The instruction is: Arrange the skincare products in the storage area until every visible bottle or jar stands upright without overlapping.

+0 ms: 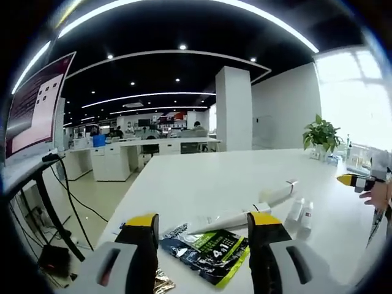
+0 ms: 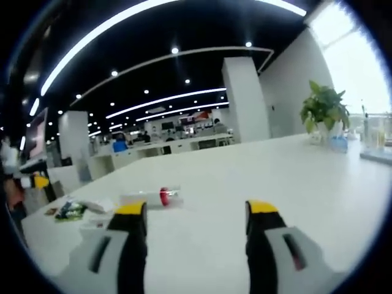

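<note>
Left gripper (image 1: 203,228) jaws spread, empty, above dark green-black sachet (image 1: 208,251) | white tubes (image 1: 236,215) lie flat just beyond on white table (image 1: 202,177) | right gripper (image 2: 196,217) jaws spread, empty; red-capped clear bottle (image 2: 156,197) lies flat ahead-left

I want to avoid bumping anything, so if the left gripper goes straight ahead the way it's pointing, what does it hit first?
Probably the dark green-and-black sachet lying flat between the open jaws of the left gripper. Just beyond it lies a white tube on its side. Depth is hard to judge here.
</note>
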`<move>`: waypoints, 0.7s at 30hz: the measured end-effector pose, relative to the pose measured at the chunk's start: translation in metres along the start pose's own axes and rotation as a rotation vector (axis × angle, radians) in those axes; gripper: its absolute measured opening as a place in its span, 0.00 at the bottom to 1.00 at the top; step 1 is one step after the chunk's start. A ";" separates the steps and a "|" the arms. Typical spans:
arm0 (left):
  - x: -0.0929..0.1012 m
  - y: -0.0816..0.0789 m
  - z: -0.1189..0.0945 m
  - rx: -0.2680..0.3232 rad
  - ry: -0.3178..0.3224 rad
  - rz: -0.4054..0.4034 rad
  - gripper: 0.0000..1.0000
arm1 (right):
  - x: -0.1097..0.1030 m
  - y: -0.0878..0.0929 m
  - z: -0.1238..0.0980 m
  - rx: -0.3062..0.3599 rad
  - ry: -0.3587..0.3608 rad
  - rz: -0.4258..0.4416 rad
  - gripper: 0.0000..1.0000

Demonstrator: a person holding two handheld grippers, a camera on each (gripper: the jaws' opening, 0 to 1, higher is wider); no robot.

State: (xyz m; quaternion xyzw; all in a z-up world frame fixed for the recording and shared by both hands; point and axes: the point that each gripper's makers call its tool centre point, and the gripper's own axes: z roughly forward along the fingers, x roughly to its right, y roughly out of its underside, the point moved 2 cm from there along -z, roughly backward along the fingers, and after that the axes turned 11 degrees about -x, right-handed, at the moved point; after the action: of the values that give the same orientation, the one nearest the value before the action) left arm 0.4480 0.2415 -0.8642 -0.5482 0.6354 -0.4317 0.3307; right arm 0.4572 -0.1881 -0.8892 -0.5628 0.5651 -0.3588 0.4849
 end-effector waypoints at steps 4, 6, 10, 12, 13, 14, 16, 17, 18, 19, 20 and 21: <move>0.004 -0.004 0.004 -0.006 0.024 -0.005 0.63 | 0.001 0.008 -0.004 -0.002 0.004 -0.012 0.63; 0.007 -0.007 0.007 -0.002 0.035 0.007 0.64 | 0.000 0.013 -0.004 -0.003 -0.002 -0.027 0.64; 0.013 -0.009 0.016 -0.006 0.058 0.025 0.66 | -0.002 0.019 -0.004 -0.011 -0.004 -0.045 0.65; 0.016 -0.011 0.021 -0.011 0.074 0.029 0.67 | -0.004 0.021 -0.003 -0.009 -0.008 -0.056 0.65; 0.019 -0.013 0.023 -0.009 0.084 0.026 0.68 | -0.005 0.021 -0.003 -0.008 -0.014 -0.066 0.65; 0.020 -0.014 0.024 -0.009 0.089 0.025 0.68 | -0.007 0.022 -0.003 -0.008 -0.019 -0.080 0.66; 0.022 -0.016 0.026 0.000 0.094 0.031 0.68 | -0.010 0.027 -0.002 -0.017 -0.030 -0.087 0.67; 0.022 -0.016 0.027 0.001 0.096 0.031 0.68 | -0.009 0.030 -0.001 -0.029 -0.027 -0.089 0.68; 0.023 -0.017 0.028 0.001 0.098 0.029 0.68 | -0.008 0.031 0.000 -0.033 -0.020 -0.095 0.69; 0.024 -0.017 0.030 -0.003 0.103 0.023 0.68 | -0.007 0.033 0.000 -0.038 -0.010 -0.099 0.70; 0.024 -0.017 0.031 -0.006 0.105 0.019 0.68 | -0.006 0.033 0.000 -0.036 -0.007 -0.092 0.71; 0.025 -0.017 0.032 -0.009 0.106 0.017 0.68 | -0.005 0.033 0.000 -0.031 -0.013 -0.067 0.71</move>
State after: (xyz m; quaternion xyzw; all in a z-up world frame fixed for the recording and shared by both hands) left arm 0.4792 0.2106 -0.8600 -0.5206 0.6586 -0.4546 0.2975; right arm 0.4474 -0.1795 -0.9202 -0.5913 0.5483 -0.3624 0.4673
